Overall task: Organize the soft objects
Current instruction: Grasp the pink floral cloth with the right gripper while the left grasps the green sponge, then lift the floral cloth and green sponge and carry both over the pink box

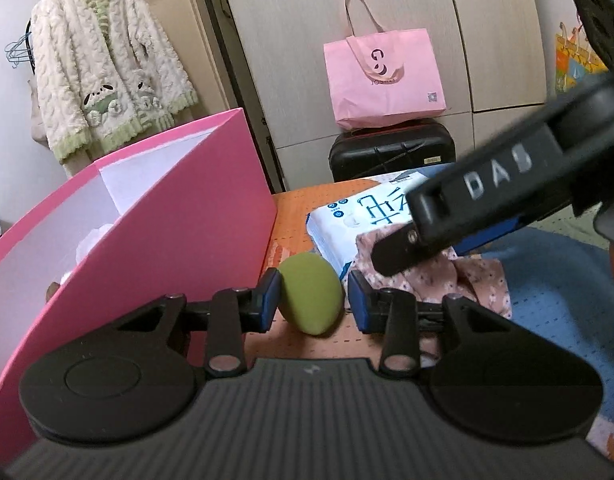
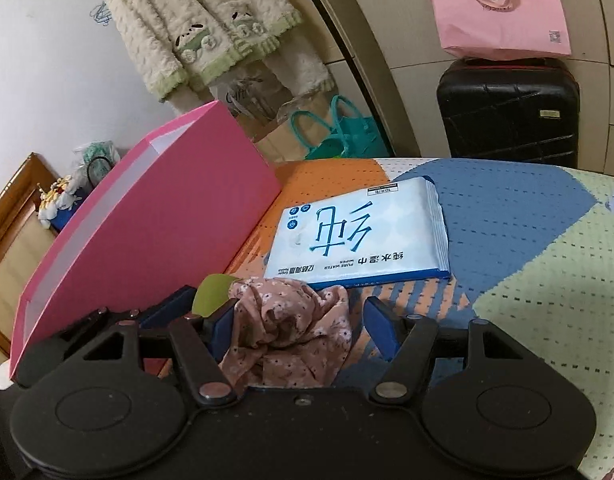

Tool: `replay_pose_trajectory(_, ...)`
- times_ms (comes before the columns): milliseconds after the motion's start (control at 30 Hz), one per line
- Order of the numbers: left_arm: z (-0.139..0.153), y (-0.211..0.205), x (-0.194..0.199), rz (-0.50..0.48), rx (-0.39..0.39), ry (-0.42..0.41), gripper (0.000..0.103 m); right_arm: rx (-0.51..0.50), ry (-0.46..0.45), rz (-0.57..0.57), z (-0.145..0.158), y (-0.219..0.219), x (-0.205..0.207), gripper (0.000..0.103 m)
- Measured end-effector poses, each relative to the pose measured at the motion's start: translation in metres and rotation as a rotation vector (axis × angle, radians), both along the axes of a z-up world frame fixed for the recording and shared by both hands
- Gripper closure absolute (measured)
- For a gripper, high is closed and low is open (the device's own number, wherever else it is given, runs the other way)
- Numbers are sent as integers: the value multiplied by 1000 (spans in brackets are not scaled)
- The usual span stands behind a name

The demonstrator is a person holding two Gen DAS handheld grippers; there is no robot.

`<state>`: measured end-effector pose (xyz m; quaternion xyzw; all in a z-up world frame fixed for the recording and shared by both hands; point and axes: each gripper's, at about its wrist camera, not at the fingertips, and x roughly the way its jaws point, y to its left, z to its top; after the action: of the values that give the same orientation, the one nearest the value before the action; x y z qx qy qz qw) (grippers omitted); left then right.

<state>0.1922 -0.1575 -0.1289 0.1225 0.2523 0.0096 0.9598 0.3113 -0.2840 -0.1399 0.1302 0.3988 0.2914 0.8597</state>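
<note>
My left gripper [image 1: 313, 300] is shut on a green egg-shaped sponge [image 1: 311, 292], low over the orange patch of the bed beside the tall pink box [image 1: 195, 216]. The box is open at the top, with something white inside. A pink floral cloth [image 2: 291, 328] lies crumpled between the fingers of my right gripper [image 2: 301, 320], which is open. The cloth touches the left pad, and the right pad stands apart from it. One finger [image 1: 395, 252] of the right gripper reaches over the cloth [image 1: 467, 276] in the left wrist view. A flat pack of wet wipes [image 2: 359, 232] lies just beyond.
The patchwork bed cover [image 2: 507, 208] stretches to the right. Past the bed's far edge a black suitcase [image 1: 391, 152] carries a pink tote bag [image 1: 383, 76]. A fluffy robe [image 1: 103, 64] hangs on the wall, and a teal bag [image 2: 343, 132] stands behind the box.
</note>
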Motion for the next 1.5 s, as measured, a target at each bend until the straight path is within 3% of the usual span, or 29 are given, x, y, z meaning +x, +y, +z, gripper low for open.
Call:
replay_pose_trajectory(33,0,0,1,-1,1,2,66,-13,-12,8,0,2,-2,34)
replay_pose_trajectory(167,3,2,1,-8,2,12,72,-49,-26,93,-2,11,-12,76)
replay_pose_trajectory(267,6,8,4,-14,-28,16,73,-98,-86,92,0,11,-28,86)
replay_pose_trajectory(633,13,14,-7,-49,-95,16,83,-134,-133,14,8,-1,-60,87)
replay_pose_trajectory(800,14,12,-12,-71,-116,25,83,-170,-168,-32,11,-2,-77,87)
replay_pose_trajectory(900,15,12,-6,-53,-133,17,76,-183,-177,-56,12,-4,-83,86)
replay_pose_trajectory(1033,16,7,2,-31,-63,20,63,-180,-172,-70,10,-9,-86,86)
replay_pose_trajectory(1100,16,3,7,-24,-32,34,62,-179,-173,-76,10,-11,-86,86)
replay_pose_trajectory(1200,15,-1,13,-8,-9,51,61,-173,-177,-79,10,-13,-85,86)
replay_pose_trajectory(1367,5,-8,17,-1,94,44,61,-162,-182,-83,8,-17,-84,85)
replay_pose_trajectory(1500,-3,-11,16,20,165,28,67,-154,-186,-82,7,-18,-85,85)
